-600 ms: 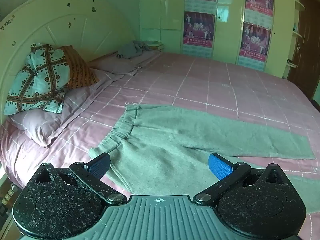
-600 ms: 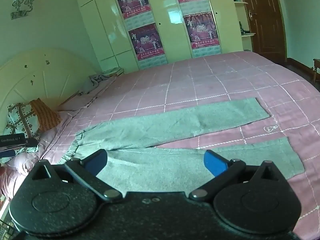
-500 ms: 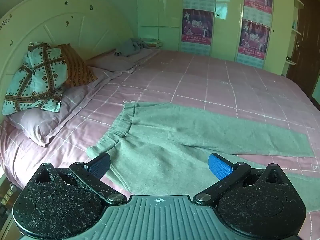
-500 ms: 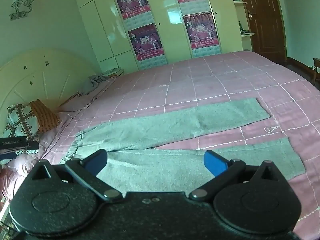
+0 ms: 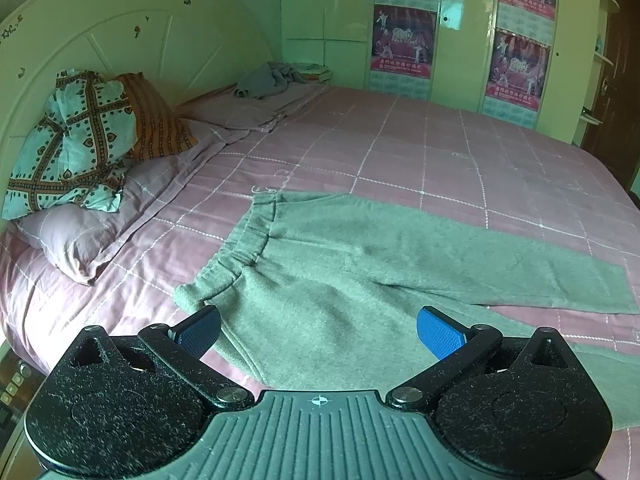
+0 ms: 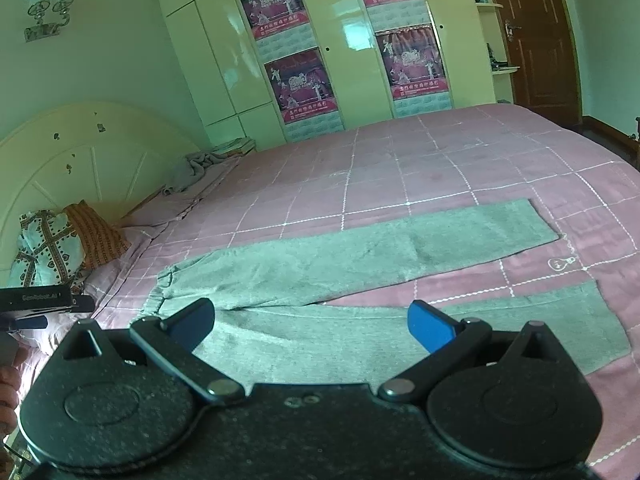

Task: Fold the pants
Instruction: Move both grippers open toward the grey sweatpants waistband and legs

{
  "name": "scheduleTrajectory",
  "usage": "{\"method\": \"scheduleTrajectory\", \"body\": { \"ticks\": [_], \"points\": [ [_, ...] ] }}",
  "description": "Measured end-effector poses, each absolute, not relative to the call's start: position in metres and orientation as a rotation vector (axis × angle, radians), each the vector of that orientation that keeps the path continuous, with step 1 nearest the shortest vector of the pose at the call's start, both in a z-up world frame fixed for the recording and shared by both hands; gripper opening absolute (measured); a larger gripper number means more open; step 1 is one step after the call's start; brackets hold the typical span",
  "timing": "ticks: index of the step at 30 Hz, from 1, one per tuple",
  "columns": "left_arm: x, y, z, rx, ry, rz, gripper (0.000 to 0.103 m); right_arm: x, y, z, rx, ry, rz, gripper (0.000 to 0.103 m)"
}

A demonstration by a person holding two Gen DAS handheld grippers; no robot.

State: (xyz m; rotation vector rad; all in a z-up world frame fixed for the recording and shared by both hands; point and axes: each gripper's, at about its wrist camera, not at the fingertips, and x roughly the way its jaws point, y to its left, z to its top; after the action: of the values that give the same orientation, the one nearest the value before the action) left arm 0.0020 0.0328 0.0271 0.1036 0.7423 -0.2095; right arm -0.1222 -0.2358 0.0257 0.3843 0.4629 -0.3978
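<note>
Grey-green pants (image 5: pixel 340 276) lie flat on the pink checked bed, waistband to the left, both legs spread apart toward the right. They also show in the right wrist view (image 6: pixel 360 264). My left gripper (image 5: pixel 319 332) is open and empty, above the near part of the pants by the waistband. My right gripper (image 6: pixel 310 326) is open and empty, above the near leg (image 6: pixel 500 328). Neither touches the cloth.
Pillows (image 5: pixel 80 152) and a headboard (image 5: pixel 120 32) stand at the left. A crumpled grey cloth (image 5: pixel 268 78) lies at the far head of the bed. Wardrobes with posters (image 6: pixel 296 80) line the far wall. A brown door (image 6: pixel 532 36) is at the right.
The left gripper has come slightly lower and closer over the waistband end. The right gripper has barely moved. Both stay open.
</note>
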Motion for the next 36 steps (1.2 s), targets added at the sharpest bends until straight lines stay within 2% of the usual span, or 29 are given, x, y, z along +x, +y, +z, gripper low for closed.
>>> {"method": "scheduleTrajectory", "body": {
  "ticks": [16,36],
  "points": [
    [0.004,0.031,0.022,0.103,0.750,-0.214,0.103,-0.115,-0.236,0.018,0.434,0.506,-0.382,0.103],
    [0.020,0.033,0.006,0.114,0.764,-0.194,0.103,-0.105,-0.239,0.012,0.468,0.471,-0.336,0.103]
  ]
}}
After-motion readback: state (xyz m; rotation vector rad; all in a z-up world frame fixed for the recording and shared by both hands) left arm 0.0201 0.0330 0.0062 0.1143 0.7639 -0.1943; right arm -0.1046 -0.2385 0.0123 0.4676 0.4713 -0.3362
